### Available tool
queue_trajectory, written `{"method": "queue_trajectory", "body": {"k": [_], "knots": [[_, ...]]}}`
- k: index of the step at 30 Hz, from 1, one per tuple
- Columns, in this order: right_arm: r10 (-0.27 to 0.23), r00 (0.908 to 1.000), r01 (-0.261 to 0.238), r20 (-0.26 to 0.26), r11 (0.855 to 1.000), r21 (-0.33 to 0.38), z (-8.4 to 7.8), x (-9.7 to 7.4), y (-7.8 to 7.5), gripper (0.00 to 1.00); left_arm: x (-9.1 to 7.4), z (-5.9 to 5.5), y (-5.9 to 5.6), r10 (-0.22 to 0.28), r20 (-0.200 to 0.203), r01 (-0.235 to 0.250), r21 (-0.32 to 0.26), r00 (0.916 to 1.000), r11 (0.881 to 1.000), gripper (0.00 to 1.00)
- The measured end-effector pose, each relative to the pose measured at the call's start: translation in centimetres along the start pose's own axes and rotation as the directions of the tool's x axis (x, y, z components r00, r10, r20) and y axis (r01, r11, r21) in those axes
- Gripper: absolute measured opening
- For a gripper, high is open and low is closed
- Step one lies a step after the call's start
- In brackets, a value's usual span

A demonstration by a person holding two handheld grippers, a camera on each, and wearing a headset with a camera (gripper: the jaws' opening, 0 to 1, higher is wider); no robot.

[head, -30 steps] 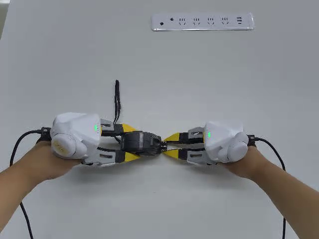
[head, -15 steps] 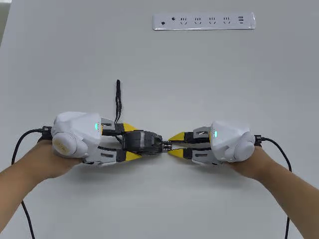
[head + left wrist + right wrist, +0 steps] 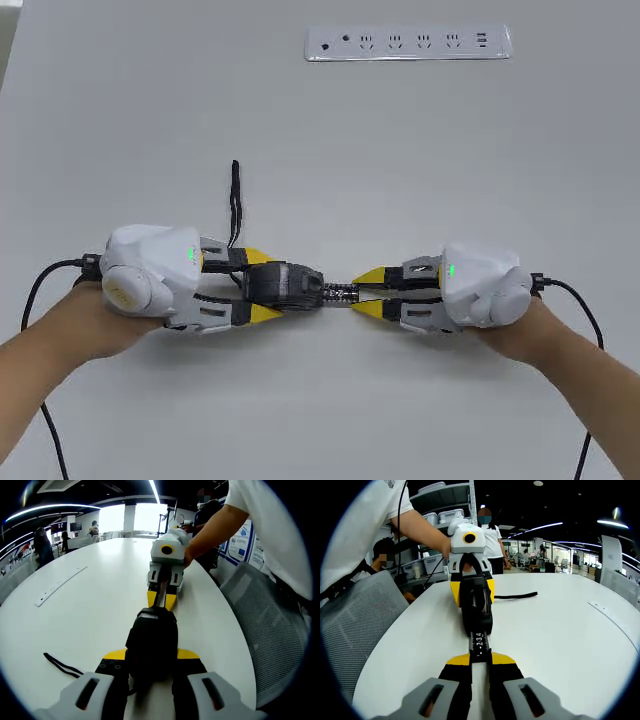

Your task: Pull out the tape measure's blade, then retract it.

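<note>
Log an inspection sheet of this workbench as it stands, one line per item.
Surface: white table, plain.
Job's things: black tape measure case with blade drawn out a short way; black strap lying behind it.
Clutter: white power strip at the far side.
Tools: left tool shut on the case; right tool shut on the blade.
Cables: one black cable from each tool's rear.
Surroundings: open office, mesh chair, people behind.
</note>
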State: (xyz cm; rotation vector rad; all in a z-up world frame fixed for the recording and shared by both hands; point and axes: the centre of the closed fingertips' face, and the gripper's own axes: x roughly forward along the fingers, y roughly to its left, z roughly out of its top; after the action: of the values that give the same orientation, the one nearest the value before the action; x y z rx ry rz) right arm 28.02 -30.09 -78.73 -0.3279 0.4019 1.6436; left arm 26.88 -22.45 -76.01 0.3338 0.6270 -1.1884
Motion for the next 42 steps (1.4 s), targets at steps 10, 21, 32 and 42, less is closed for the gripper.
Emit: {"method": "queue_trajectory", "body": {"k": [10, 21, 32, 42], "knots": [[-0.005, 1.0, 0.005, -0.002, 1.0, 0.005, -0.5, -1.4, -0.1, 0.1, 0.0, 0.1, 0.0, -0.001, -0.001, 0.001, -0.006, 1.0, 1.0, 0.28], [-0.011, 0.9999, 0.011, 0.003, 1.0, 0.016, -0.7, -2.5, -0.2, 0.09, 0.0, 0.1, 0.0, 0.002, -0.011, -0.002, -0.005, 0.9999, 1.0, 0.28], [-0.015, 0.9999, 0.015, -0.001, 1.0, 0.022, -1.3, -4.1, -0.5, 0.09, -0.1, 0.1, 0.1, 0.0, -0.013, 0.0, -0.009, 0.9999, 1.0, 0.28], [-0.028, 0.9996, 0.029, -0.005, 0.999, 0.036, -2.3, -6.0, -0.6, 0.09, 0.0, 0.1, 0.1, -0.002, -0.015, 0.002, -0.007, 0.9999, 1.0, 0.28]]}}
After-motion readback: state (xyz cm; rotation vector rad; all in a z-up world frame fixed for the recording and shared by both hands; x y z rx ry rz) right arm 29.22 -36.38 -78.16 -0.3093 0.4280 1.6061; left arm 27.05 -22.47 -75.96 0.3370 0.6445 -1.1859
